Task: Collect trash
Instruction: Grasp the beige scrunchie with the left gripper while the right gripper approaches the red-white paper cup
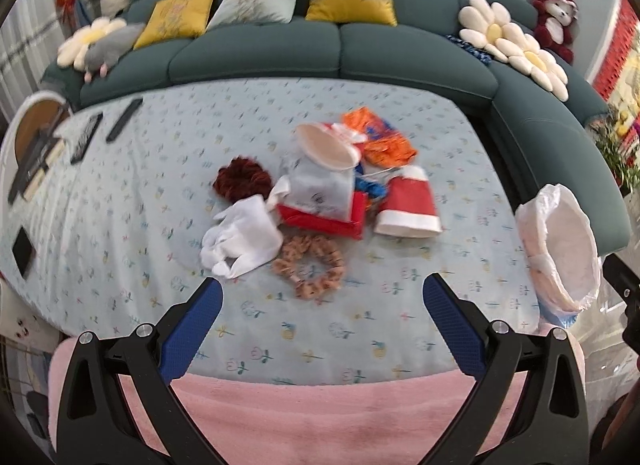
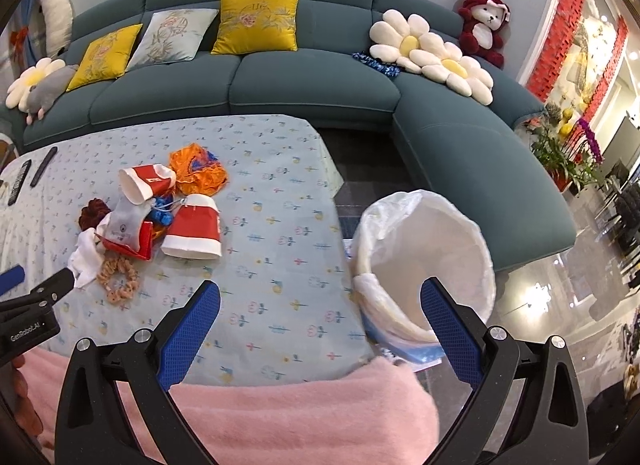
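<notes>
A heap of trash lies mid-table: two red-and-white paper cups (image 1: 408, 205) (image 2: 194, 231), an orange wrapper (image 1: 380, 137) (image 2: 198, 171), a grey-white pouch (image 1: 320, 189) on a red packet (image 1: 320, 219), and crumpled white tissue (image 1: 240, 241) (image 2: 84, 255). My left gripper (image 1: 322, 297) hangs open just short of the heap, holding nothing. My right gripper (image 2: 320, 297) is open and empty, between the table's right edge and the bin. A white-lined trash bin (image 2: 428, 261) (image 1: 560, 241) stands on the floor right of the table.
A tan scrunchie (image 1: 310, 271) and a dark red one (image 1: 242, 181) lie by the heap. Remotes (image 1: 124, 119) and a phone (image 1: 23, 251) sit at the table's left. A teal sofa (image 2: 312, 85) with cushions curves behind. A pink blanket (image 1: 320, 417) covers the near edge.
</notes>
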Demonstrator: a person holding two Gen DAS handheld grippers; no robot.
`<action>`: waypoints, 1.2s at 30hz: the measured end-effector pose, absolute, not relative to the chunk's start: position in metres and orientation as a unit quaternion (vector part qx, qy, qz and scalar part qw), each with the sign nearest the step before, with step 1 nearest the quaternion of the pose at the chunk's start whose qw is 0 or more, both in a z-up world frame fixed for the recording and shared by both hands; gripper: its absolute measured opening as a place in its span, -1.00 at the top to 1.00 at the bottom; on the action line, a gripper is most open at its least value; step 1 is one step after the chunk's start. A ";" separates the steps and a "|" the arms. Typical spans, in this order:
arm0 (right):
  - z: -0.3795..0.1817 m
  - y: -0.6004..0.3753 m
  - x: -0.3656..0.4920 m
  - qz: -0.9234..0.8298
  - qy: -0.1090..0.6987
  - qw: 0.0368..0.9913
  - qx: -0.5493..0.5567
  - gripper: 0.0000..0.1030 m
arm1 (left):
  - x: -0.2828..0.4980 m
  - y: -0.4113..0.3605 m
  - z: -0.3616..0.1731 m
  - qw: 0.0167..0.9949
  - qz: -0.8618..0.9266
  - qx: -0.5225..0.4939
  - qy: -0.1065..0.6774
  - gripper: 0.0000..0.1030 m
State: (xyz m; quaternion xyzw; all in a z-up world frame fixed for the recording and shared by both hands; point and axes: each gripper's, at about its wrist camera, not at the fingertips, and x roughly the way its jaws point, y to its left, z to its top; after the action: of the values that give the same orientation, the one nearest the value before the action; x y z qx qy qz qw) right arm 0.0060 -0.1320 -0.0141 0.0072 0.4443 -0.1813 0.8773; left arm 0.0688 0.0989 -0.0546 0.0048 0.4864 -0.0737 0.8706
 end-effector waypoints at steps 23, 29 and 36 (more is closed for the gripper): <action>-0.123 -0.065 0.123 -0.126 0.505 0.854 -0.008 -0.61 | 0.145 0.127 -0.187 0.793 -0.033 -0.056 0.605 0.07; -0.158 -0.061 0.131 -0.115 0.529 0.841 -0.021 -0.34 | 0.147 0.120 -0.186 0.793 -0.047 -0.048 0.606 0.79; -0.179 -0.067 0.144 -0.106 0.541 0.834 0.004 -0.02 | 0.146 0.119 -0.172 0.802 -0.052 -0.050 0.593 0.88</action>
State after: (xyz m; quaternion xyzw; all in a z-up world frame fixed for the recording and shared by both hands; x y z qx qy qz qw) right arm 0.1441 -0.0667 -0.1786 0.0042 0.5409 -0.1059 0.8344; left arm 0.1461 0.1186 -0.1724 -0.0504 0.5929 -0.0524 0.8020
